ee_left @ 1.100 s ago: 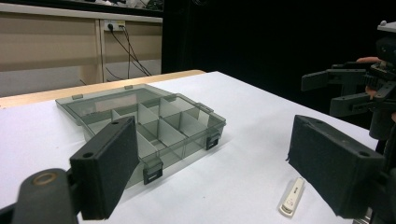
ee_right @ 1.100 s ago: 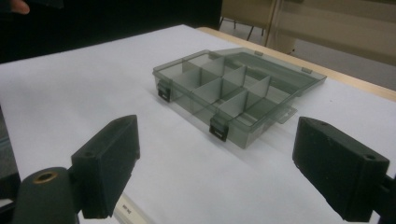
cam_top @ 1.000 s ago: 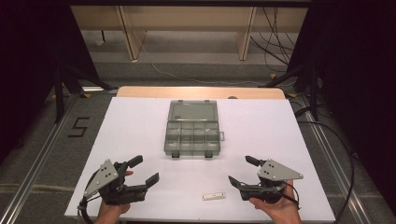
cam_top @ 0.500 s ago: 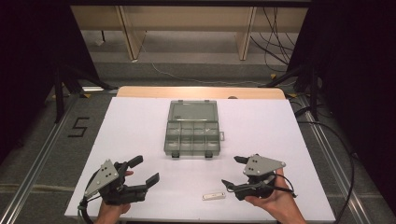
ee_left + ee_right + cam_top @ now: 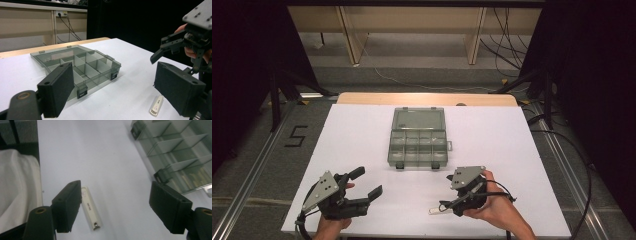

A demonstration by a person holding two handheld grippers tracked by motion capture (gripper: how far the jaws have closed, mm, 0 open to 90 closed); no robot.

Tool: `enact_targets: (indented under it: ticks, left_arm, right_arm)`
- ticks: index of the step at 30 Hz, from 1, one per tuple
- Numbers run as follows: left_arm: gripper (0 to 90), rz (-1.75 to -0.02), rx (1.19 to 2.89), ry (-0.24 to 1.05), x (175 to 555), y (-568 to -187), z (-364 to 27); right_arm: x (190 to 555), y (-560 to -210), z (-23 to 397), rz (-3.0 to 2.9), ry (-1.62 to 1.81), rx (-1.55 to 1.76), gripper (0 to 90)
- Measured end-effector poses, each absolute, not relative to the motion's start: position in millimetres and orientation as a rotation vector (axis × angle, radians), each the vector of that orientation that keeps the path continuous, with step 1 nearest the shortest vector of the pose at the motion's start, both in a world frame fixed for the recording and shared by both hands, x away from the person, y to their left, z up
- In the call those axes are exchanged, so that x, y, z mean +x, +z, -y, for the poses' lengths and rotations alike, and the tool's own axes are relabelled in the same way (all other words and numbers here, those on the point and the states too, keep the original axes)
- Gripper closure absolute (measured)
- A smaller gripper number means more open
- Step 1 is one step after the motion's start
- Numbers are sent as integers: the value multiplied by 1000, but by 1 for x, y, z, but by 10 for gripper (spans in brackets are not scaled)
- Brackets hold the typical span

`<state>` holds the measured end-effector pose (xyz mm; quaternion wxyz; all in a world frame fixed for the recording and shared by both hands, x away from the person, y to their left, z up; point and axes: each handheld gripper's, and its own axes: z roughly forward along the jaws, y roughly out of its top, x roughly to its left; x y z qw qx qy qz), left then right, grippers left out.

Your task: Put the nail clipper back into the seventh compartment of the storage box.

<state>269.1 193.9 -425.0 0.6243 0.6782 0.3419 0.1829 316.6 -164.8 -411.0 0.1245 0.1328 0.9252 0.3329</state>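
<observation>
A small white stick [image 5: 437, 210] lies flat on the white table near its front edge. My right gripper [image 5: 447, 193] hovers just over it, pointing left and down. In the right gripper view the stick [image 5: 90, 211] lies between the jaws, close beside the left pad [image 5: 70, 202], with no pad pressing on it. My right gripper [image 5: 116, 195] is open, and its jaws have just been closing. A clear grey compartment box [image 5: 417, 138] stands open mid-table. My left gripper [image 5: 367, 183] rests open at the front left with nothing between its jaws [image 5: 112, 75].
The white table top [image 5: 512, 150] has a wooden strip along its far edge. Behind it are a shelf unit and loose cables on the floor. A black "5" mark [image 5: 296, 136] sits on the floor to the left. A white cloth [image 5: 17, 185] lies beside my right gripper.
My right gripper has moved left across the table's front to the white stick, and its jaws have narrowed a little. The left gripper, the box and the stick have stayed put.
</observation>
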Motion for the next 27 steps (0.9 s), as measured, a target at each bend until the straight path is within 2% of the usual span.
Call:
enact_targets:
  ticks: [6, 19, 20, 27]
  left_arm:
    - [154, -786, 1558, 419, 269, -425, -194]
    - [154, -781, 1557, 417, 269, -425, -194]
    - [154, -784, 1555, 418, 269, -425, -194]
    - [154, -783, 1558, 418, 269, -425, -194]
  right_arm:
    - [322, -421, 154, -2799, 866, 314, 316]
    - [329, -443, 132, -2998, 578, 189, 484]
    - [330, -445, 130, -3023, 540, 181, 518]
    - [333, -448, 130, -3058, 502, 183, 598]
